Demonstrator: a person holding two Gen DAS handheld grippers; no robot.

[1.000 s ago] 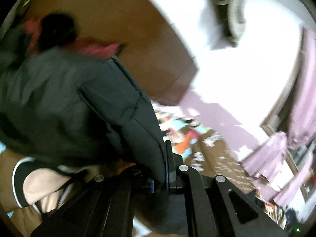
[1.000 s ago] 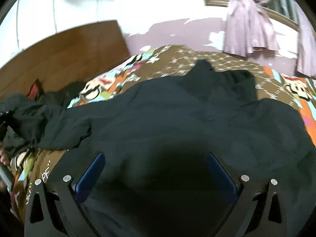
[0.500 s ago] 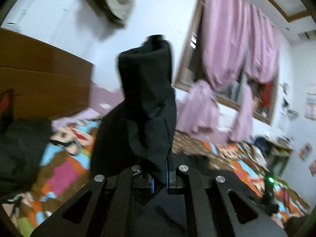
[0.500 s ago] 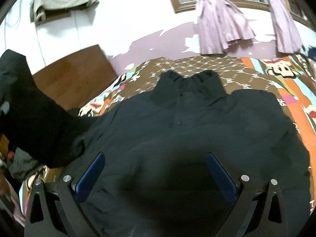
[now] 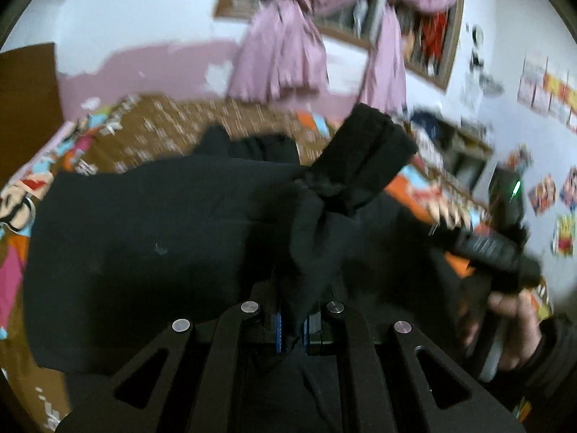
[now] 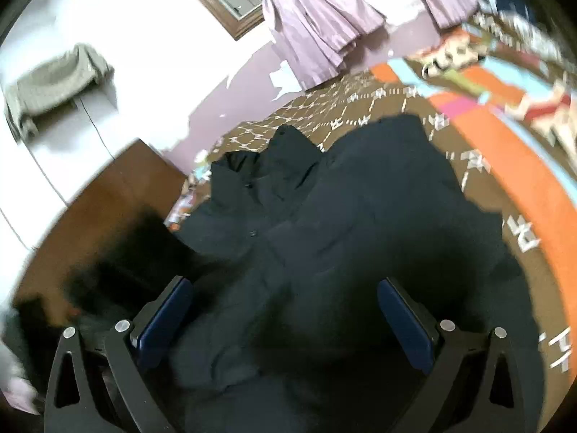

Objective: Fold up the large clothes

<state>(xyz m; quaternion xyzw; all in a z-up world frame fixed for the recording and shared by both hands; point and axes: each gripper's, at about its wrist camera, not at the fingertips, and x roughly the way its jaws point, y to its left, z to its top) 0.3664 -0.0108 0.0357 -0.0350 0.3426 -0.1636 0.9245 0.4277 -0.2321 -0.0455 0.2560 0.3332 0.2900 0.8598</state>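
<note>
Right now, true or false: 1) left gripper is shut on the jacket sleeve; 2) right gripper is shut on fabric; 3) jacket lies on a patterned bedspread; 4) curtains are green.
1) True: the left gripper pinches the black jacket sleeve.
2) False: the right gripper is open over the jacket, nothing pinched.
3) True: a patterned bedspread lies under it.
4) False: the curtains are pinkish purple.
</note>
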